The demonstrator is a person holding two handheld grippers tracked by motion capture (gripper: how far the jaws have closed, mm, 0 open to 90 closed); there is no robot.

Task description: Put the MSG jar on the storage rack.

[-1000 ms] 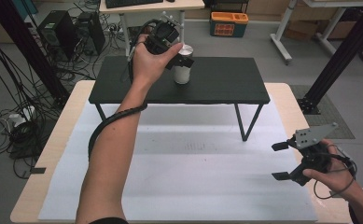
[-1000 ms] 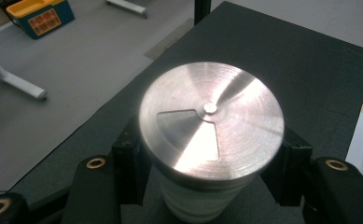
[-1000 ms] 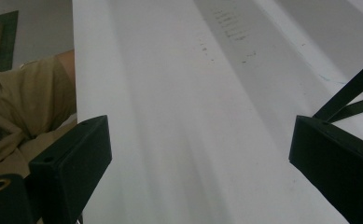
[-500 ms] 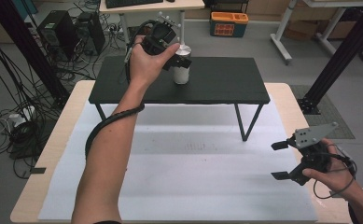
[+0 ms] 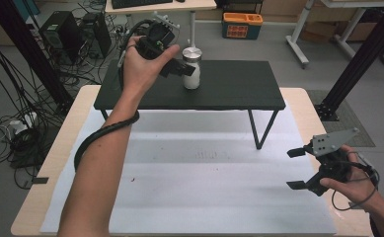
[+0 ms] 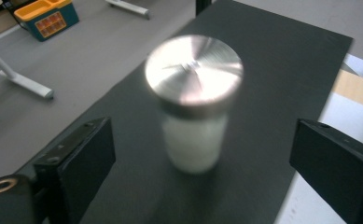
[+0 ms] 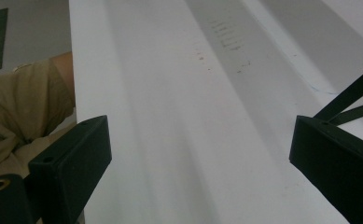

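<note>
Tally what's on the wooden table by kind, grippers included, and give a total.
Jar with metal lid: 1
Black raised shelf: 1
White mat: 1
Handheld grippers: 2, the left gripper and the right gripper, both open
Total: 5

jar (image 5: 191, 75): milky white, with a shiny silver lid (image 6: 193, 69)
shelf (image 5: 229, 89): matt black (legs too)
mat (image 5: 189, 192): plain white
crate (image 5: 242, 24): orange
</note>
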